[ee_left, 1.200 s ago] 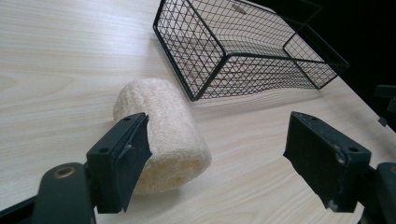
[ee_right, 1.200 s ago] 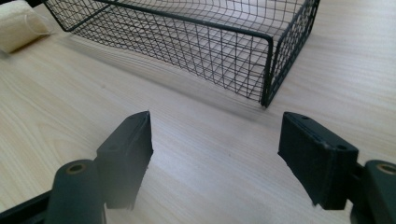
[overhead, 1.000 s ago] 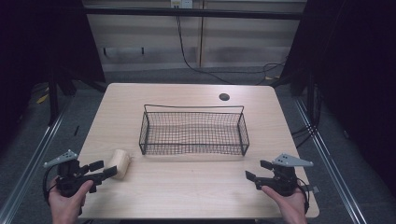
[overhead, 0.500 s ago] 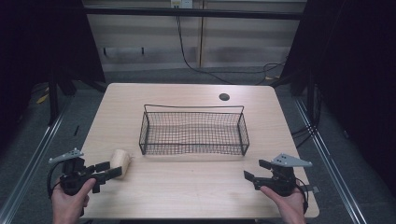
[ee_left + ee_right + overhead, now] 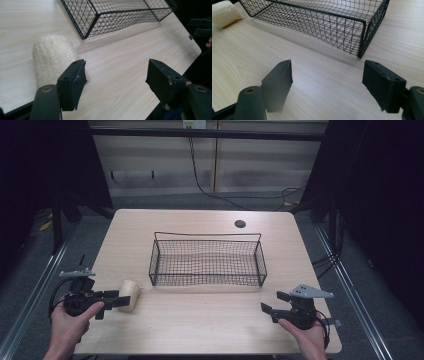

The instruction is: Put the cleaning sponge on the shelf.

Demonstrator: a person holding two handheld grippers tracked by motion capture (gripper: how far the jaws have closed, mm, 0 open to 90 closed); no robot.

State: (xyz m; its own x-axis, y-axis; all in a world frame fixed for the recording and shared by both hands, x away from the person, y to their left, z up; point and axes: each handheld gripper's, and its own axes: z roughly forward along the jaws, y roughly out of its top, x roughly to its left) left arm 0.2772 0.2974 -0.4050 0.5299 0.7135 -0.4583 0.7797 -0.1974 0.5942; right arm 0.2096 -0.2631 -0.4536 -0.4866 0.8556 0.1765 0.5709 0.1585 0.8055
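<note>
Approach step, by the look of it. Left tongs (image 5: 115,82) wide open, empty, one jaw beside cream fuzzy cylindrical roll (image 5: 53,60) on pale wooden surface (image 5: 200,320) (just outside black wire basket (image 5: 207,260)). Right tongs (image 5: 328,85) open, idle. Next: straddle roll, close.

You are working in a lab-like recording room: a bare wooden table (image 5: 200,330) between dark curtains (image 5: 380,195), with a cable (image 5: 200,175) on the far wall.
</note>
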